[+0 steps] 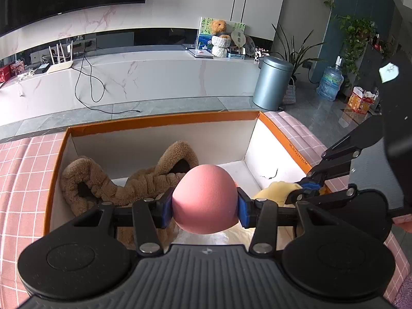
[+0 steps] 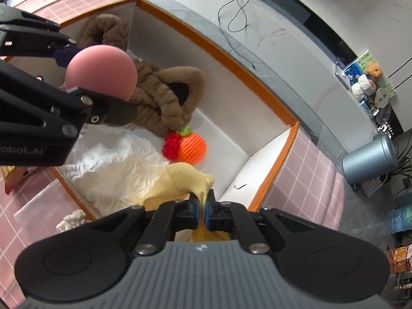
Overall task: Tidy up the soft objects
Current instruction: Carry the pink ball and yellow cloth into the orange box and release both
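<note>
My left gripper (image 1: 204, 207) is shut on a pink egg-shaped sponge (image 1: 204, 198) and holds it over the open orange-rimmed white box (image 1: 159, 123). The sponge also shows in the right wrist view (image 2: 101, 70). My right gripper (image 2: 202, 209) is shut on a pale yellow soft cloth toy (image 2: 180, 177) above the box's near right corner; it shows in the left wrist view (image 1: 302, 191). Inside the box lie a brown plush headband (image 1: 123, 182), a knitted orange-and-red fruit (image 2: 189, 146) and white crumpled wrapping (image 2: 110, 159).
The box (image 2: 270, 103) sits on a pink checked surface (image 1: 23, 170). A white fluffy item (image 2: 70, 221) lies outside the box's near edge. Beyond are a marble TV bench (image 1: 144, 77), a grey bin (image 1: 271, 82), plants and a water bottle (image 1: 331, 79).
</note>
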Demonstrator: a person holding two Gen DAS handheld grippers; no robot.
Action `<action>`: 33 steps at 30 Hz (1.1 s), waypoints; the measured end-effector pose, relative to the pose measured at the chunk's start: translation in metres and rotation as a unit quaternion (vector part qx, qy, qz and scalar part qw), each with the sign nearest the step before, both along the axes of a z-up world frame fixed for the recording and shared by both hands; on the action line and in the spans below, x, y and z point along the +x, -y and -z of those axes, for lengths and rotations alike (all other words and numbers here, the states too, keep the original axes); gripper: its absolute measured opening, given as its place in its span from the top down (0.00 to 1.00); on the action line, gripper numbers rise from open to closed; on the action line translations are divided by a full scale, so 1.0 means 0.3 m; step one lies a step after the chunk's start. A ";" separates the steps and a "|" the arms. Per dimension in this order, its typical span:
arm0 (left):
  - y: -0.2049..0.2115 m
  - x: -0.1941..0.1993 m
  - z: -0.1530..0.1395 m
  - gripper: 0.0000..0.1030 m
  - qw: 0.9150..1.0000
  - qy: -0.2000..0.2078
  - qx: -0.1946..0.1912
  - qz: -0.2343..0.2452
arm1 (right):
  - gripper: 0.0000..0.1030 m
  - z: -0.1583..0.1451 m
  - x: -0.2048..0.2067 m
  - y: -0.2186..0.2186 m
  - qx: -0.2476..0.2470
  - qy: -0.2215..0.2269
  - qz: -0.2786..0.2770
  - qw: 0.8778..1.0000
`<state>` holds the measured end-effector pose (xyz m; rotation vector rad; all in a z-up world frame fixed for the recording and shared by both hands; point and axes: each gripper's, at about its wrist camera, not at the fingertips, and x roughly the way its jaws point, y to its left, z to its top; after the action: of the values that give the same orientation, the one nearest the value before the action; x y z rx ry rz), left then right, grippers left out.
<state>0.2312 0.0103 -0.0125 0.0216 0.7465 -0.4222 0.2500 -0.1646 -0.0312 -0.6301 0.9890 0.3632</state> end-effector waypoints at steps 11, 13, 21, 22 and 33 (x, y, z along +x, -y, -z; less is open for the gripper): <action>0.013 0.011 0.007 0.47 1.000 -0.010 0.006 0.003 | 0.64 -0.025 -0.012 0.014 0.012 0.020 0.001 1.000; 0.025 0.013 0.007 0.47 1.000 -0.013 0.011 0.006 | 0.61 -0.048 -0.028 0.018 0.011 0.034 -0.003 0.999; 0.074 0.032 0.039 0.47 0.999 -0.032 0.025 0.015 | 0.50 -0.115 -0.059 0.044 0.024 0.067 -0.008 0.997; 0.079 0.035 0.041 0.47 0.999 -0.034 0.027 0.015 | 0.49 -0.118 -0.060 0.046 0.026 0.067 -0.008 0.997; 0.123 0.053 0.076 0.45 0.998 -0.051 0.040 0.028 | 0.44 -0.109 -0.076 0.049 0.015 0.075 -0.012 0.997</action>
<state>0.2471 -0.0267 -0.0353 0.0975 0.8642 -0.4483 0.2273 -0.1791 0.0015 -0.6338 0.8314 0.3465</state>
